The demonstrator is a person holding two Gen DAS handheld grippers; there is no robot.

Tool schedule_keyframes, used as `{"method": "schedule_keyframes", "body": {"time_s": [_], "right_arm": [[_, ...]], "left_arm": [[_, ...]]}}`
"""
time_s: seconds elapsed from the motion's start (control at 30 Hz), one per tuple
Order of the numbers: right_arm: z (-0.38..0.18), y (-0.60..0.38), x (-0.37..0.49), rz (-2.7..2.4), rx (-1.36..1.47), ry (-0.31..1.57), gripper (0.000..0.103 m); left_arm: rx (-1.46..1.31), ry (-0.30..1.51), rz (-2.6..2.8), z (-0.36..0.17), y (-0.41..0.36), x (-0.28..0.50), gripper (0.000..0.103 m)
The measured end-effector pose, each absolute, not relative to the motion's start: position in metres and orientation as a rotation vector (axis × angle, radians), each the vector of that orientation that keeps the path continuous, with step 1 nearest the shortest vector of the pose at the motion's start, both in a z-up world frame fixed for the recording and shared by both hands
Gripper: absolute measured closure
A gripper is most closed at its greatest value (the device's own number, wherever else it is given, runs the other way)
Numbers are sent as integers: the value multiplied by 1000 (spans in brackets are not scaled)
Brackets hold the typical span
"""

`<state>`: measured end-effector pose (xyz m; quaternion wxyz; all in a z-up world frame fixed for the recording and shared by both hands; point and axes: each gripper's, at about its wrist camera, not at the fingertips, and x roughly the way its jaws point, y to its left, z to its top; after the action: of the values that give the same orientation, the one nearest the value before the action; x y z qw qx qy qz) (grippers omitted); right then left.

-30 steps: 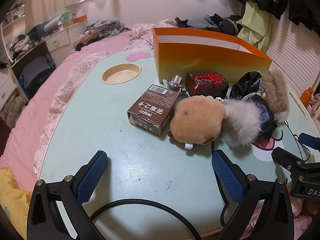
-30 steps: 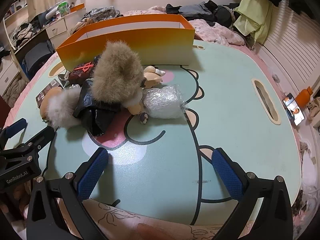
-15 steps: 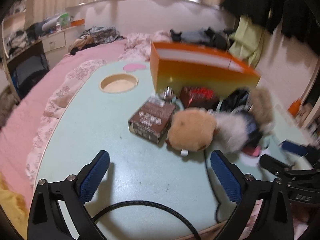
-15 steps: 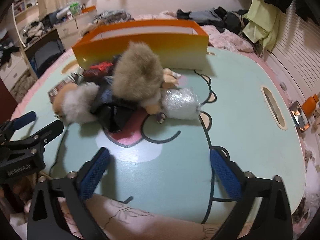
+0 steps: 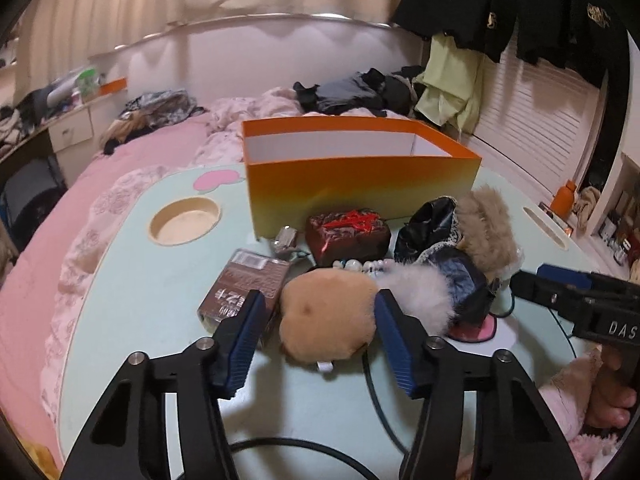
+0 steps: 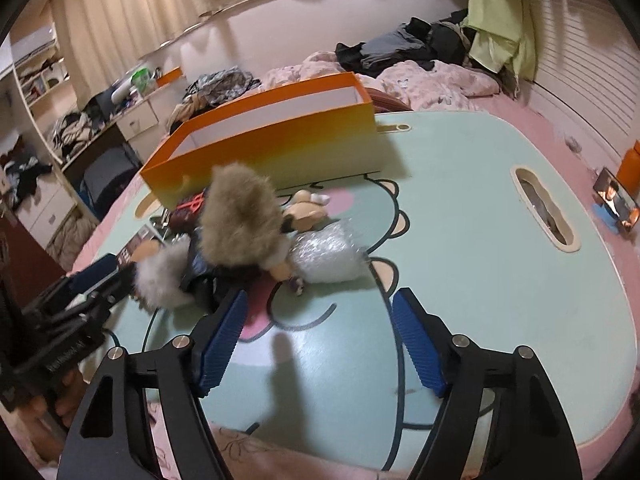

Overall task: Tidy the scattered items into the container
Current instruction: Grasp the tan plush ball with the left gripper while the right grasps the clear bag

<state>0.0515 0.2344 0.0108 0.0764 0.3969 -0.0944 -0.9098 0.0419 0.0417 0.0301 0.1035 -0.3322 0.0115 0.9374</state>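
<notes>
An orange box (image 5: pixel 360 184) stands open-topped at the back of the mint table (image 5: pixel 140 300). In front of it lies a pile: a brown carton (image 5: pixel 244 284), a dark red packet (image 5: pixel 348 232), a tan plush (image 5: pixel 328 316), a white fur puff (image 5: pixel 420 292), a black glossy bag (image 5: pixel 432 224) and a tan fur tuft (image 5: pixel 488 228). My left gripper (image 5: pixel 318 320) is closing, the tan plush just ahead between its fingertips, pads clear of it. My right gripper (image 6: pixel 320 320) is closing over bare table, short of a bubble-wrap bundle (image 6: pixel 328 252) and a small plush toy (image 6: pixel 306 210).
A round cup hole (image 5: pixel 184 220) sits left of the box and a long slot (image 6: pixel 544 208) at the table's right. A phone (image 6: pixel 616 200) stands beyond the right edge. A black cable (image 5: pixel 300 452) runs under my left gripper. Pink bedding surrounds the table.
Both pairs of jaws have narrowed from wide open. Both grippers have tipped up and come closer to the pile, the left one up to the tan plush.
</notes>
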Motion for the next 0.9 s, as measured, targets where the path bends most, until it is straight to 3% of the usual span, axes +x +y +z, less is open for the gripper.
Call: {"method": "schedule_keyframes", "body": {"time_s": [0.1,0.2,0.23,0.27,0.3,0.33,0.4,0.43,0.47,0.7,0.9], "right_arm": [[15,234,46,-2790,1143,-253,33],[15,231,38,-2802,1146,-229,33],[13,230,34,-2790,1168,-233,33],[10,229,29,-2774,1197,-241,33],[8,230,25,-2763,1221,-254,34],[6,231,24,-2759,1231,-266,42],[3,232,25,-2768,1223,-263,56],[3,232,26,-2756,1212,-265,66],[3,232,28,-2745,1205,-271,67],[6,248,47,-2745,1088,-392,69],[15,253,56,-2768,1010,-418,69]], "left_arm": [[-982,77,2779,30,46,39,56],[-979,95,2763,29,49,40,57],[-986,95,2749,28,50,39,55],[-1017,84,2733,25,49,37,44],[-1071,40,2704,21,47,32,42],[-1089,-12,2682,18,42,30,42],[-1066,-105,2663,18,32,30,58],[-1055,-137,2660,18,28,31,58],[-1046,-164,2656,18,25,32,59],[-917,-268,2672,25,13,52,59],[-815,-227,2717,42,15,62,59]]}}
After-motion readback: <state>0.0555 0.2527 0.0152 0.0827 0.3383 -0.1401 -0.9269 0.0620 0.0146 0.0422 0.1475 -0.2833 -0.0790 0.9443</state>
